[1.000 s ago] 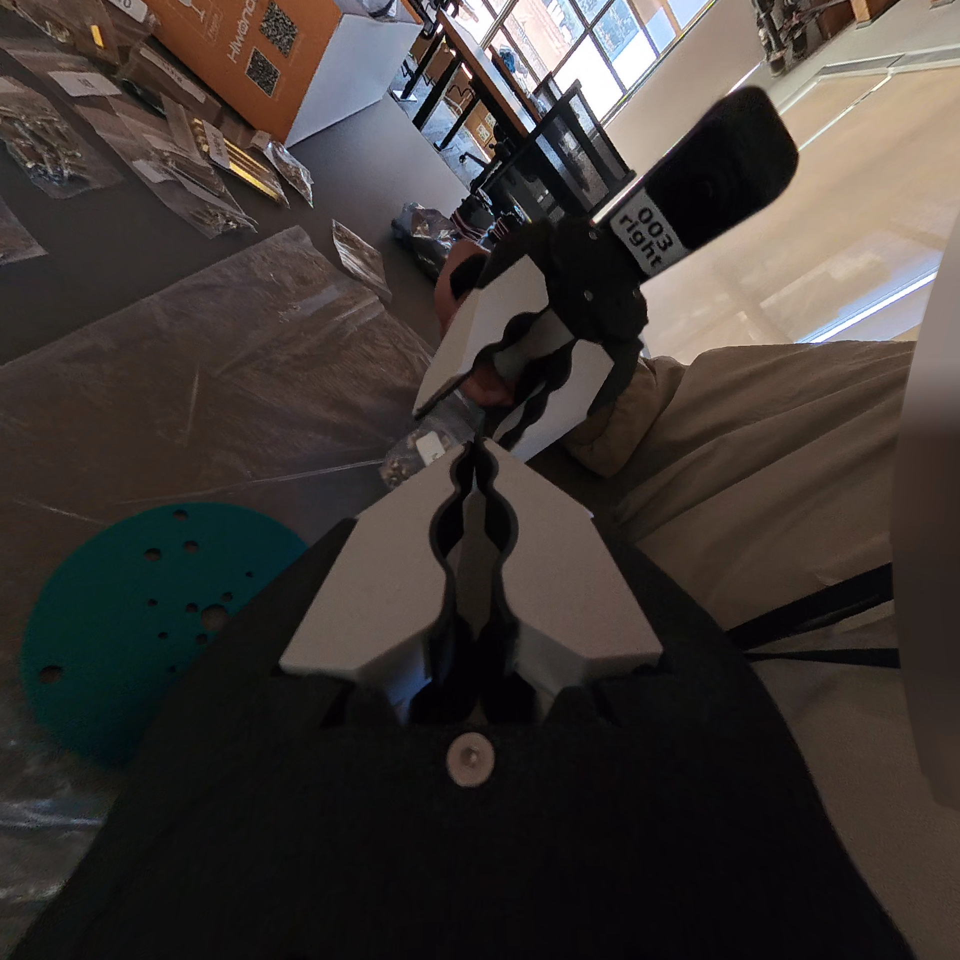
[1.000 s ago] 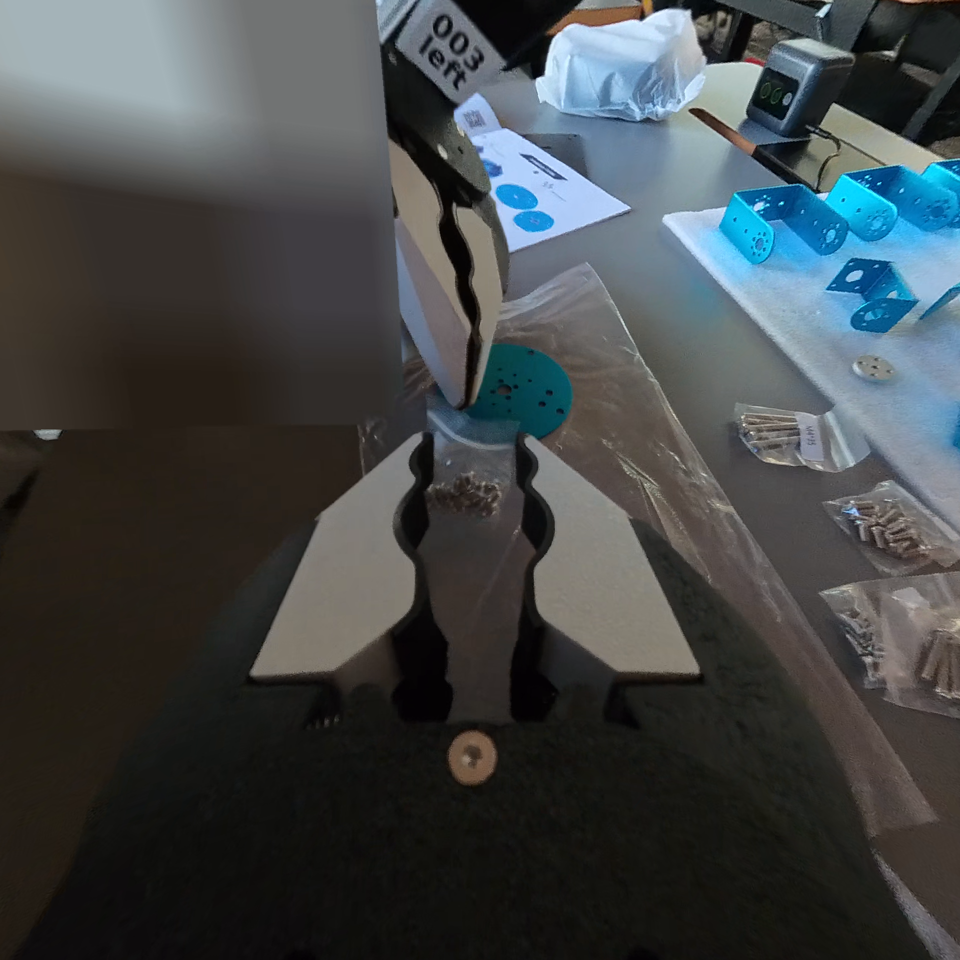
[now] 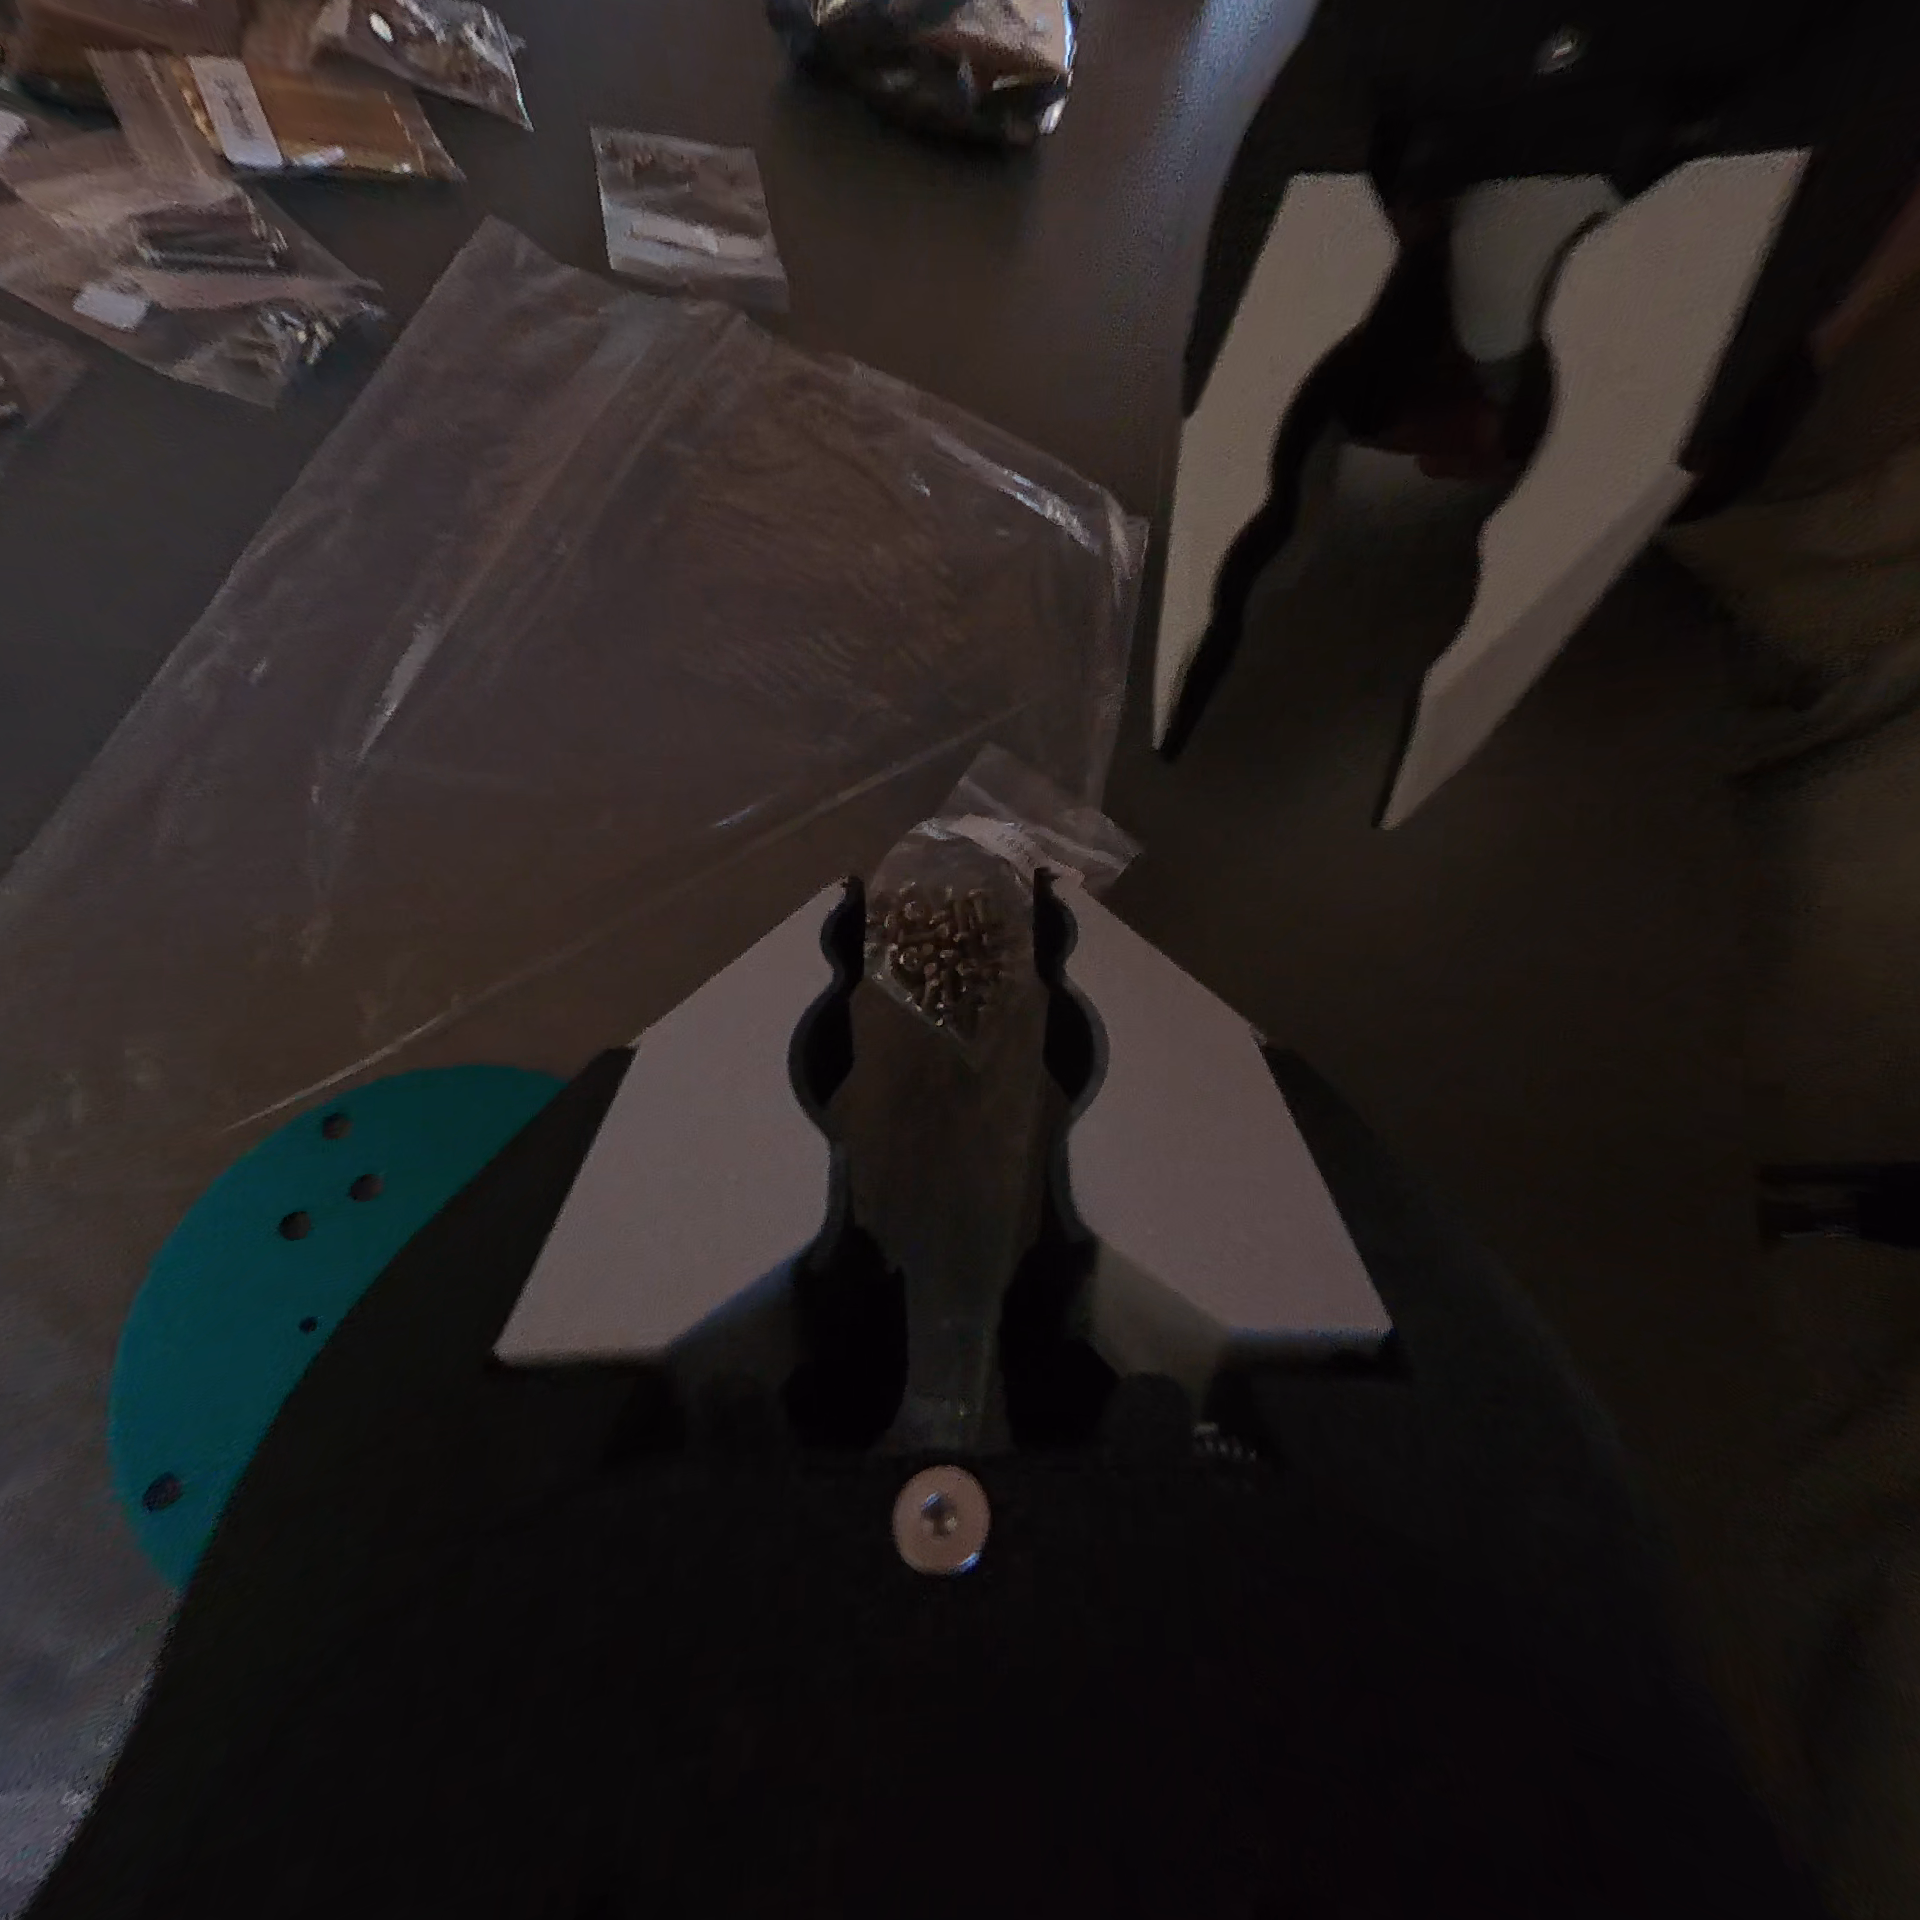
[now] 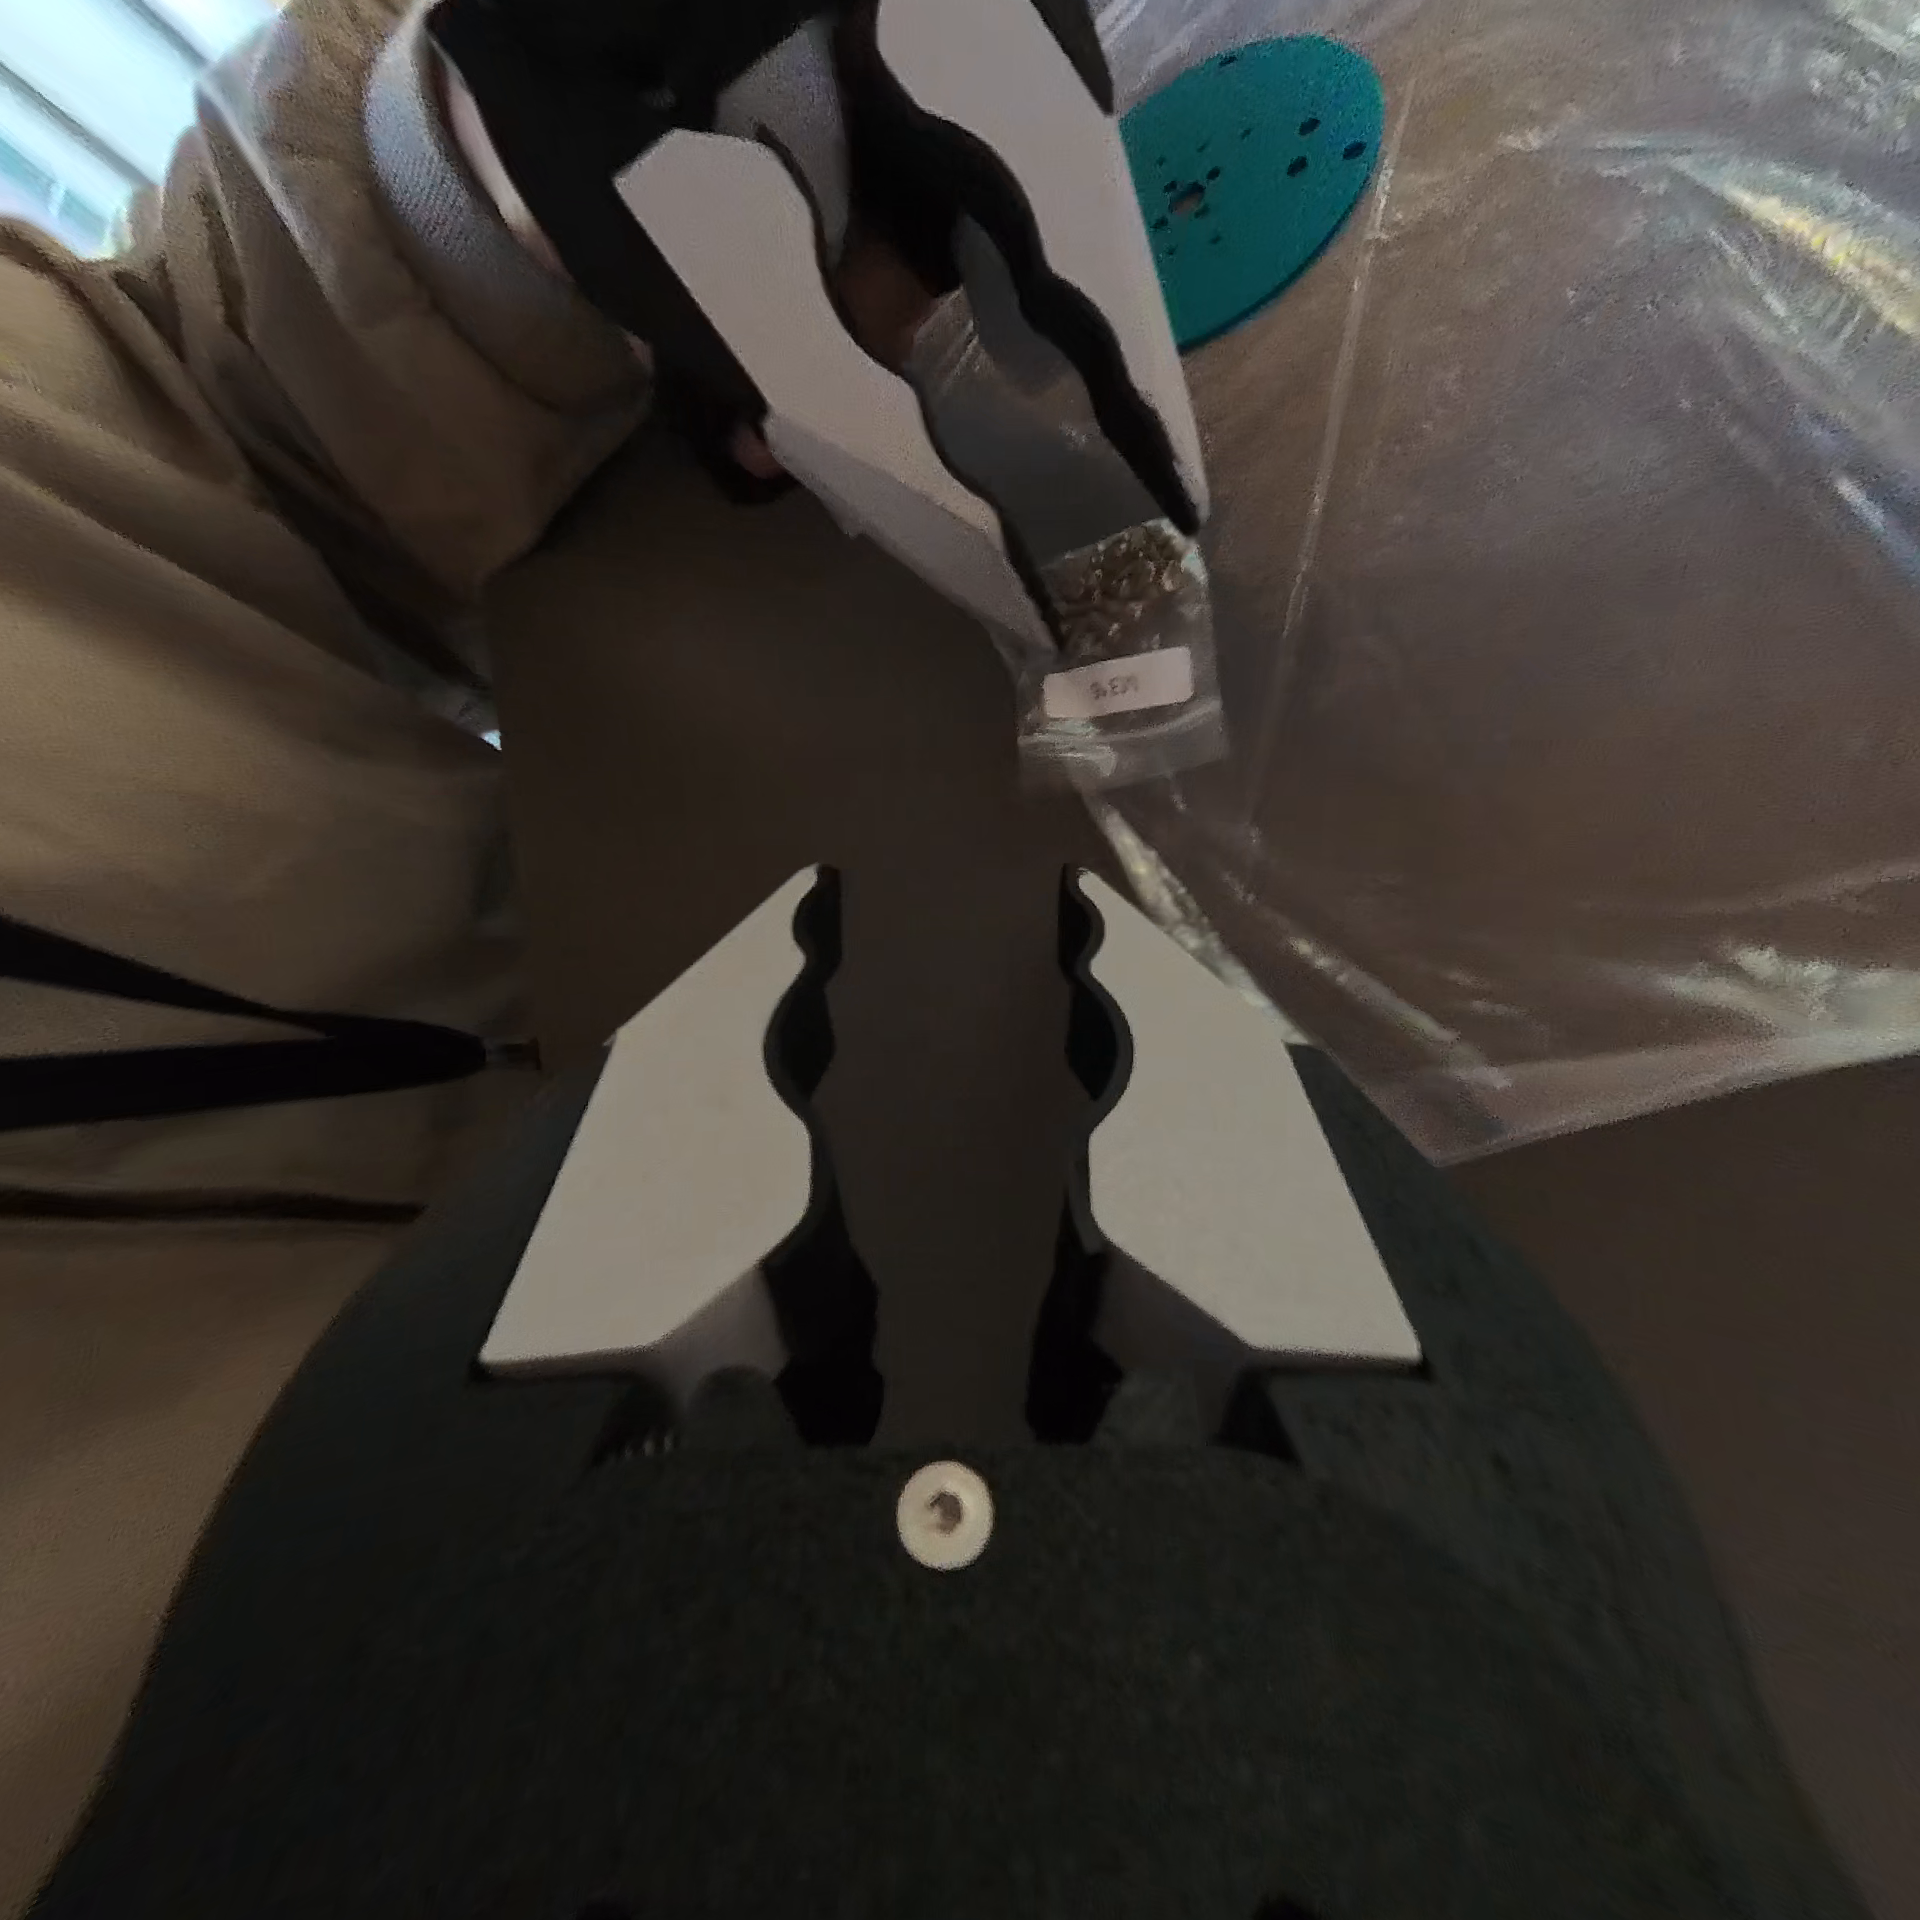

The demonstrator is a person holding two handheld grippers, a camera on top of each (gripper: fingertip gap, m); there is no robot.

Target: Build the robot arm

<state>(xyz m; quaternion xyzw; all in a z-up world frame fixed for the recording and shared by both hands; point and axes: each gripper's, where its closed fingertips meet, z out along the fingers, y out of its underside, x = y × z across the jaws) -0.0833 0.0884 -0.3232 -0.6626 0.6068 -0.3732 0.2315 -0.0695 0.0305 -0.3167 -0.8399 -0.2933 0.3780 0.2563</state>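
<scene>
The left gripper has its jaws parted a little, with a small clear bag of screws lying between the tips; whether the tips press on the bag cannot be told. The right wrist view shows the same pair from the front: the left gripper points down at the bag of screws, whose white label end lies free toward 6 o'clock, a detail hardly seen from the left wrist.

The right gripper has its jaws apart and nothing between them, only bare dark table. From the left wrist it shows at 1 o'clock as the right gripper, held clear of the bag.

Only the left wrist view shows the far clutter: several packets of hardware at 10 to 11 o'clock and a crumpled dark bag at 12 o'clock. Only the right wrist view shows a person's beige sleeve at 9 to 10 o'clock.

A big clear plastic sheet spreads from 9 to 12 o'clock, its near corner beside the bag. A teal round plate with holes lies at 8 o'clock on or under the sheet; which one cannot be told. The table is open from 2 to 4 o'clock.
</scene>
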